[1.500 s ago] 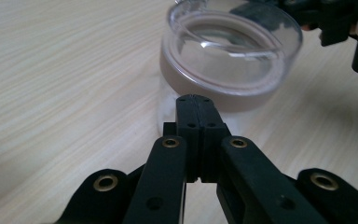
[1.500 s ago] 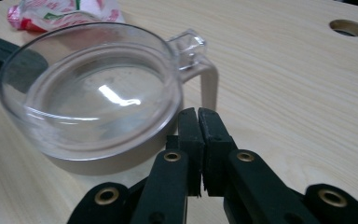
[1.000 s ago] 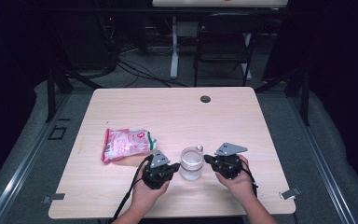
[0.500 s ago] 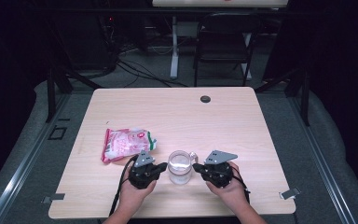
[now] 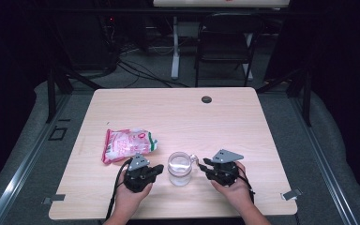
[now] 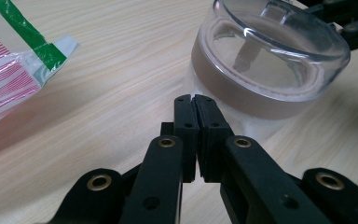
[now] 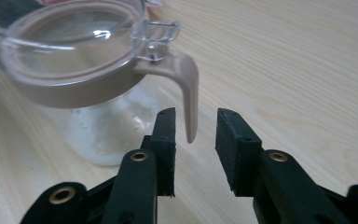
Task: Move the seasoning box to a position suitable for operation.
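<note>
Jar (image 5: 179, 168) on table (image 5: 243, 122), snack bag (image 5: 125, 144) left, hand-held grippers flanking it.

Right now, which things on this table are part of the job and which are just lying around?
In the job:
- clear jar with tan-rimmed lid
- its latch lever, between the right gripper's open fingers, untouched
- left gripper, fingers shut, beside the jar

Lying about:
- pink and white snack bag
- dark grommet at the table's far edge
</note>
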A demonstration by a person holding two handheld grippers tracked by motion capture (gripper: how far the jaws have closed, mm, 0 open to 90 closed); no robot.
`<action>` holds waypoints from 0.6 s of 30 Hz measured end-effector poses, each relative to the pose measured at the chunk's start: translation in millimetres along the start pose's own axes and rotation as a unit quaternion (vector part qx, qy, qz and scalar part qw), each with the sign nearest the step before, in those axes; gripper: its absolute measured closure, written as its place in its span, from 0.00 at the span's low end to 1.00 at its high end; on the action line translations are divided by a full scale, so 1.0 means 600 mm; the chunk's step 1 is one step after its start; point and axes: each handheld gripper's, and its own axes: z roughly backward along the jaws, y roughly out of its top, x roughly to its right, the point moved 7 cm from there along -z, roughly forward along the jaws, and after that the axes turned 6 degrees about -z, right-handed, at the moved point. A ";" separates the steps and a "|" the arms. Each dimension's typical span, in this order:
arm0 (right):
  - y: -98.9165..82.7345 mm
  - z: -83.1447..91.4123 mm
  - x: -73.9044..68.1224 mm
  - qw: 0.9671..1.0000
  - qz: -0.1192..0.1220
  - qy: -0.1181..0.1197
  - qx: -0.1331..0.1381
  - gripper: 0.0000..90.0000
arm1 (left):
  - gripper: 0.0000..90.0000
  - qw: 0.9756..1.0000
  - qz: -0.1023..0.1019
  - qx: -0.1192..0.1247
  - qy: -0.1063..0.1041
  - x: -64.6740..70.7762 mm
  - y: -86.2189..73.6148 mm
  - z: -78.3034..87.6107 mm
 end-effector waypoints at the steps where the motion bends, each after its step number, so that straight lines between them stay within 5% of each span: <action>1: 0.002 -0.003 0.001 1.000 -0.003 0.004 0.002 0.75 | 0.98 1.000 0.002 -0.002 -0.003 0.002 -0.001 0.001; 10: 0.007 -0.035 -0.005 1.000 0.015 0.007 -0.003 0.71 | 0.98 1.000 -0.011 -0.003 -0.005 0.021 -0.006 -0.001; 18: 0.010 -0.049 -0.011 1.000 0.020 0.012 -0.004 0.80 | 0.98 1.000 -0.014 -0.003 -0.011 0.031 -0.006 -0.001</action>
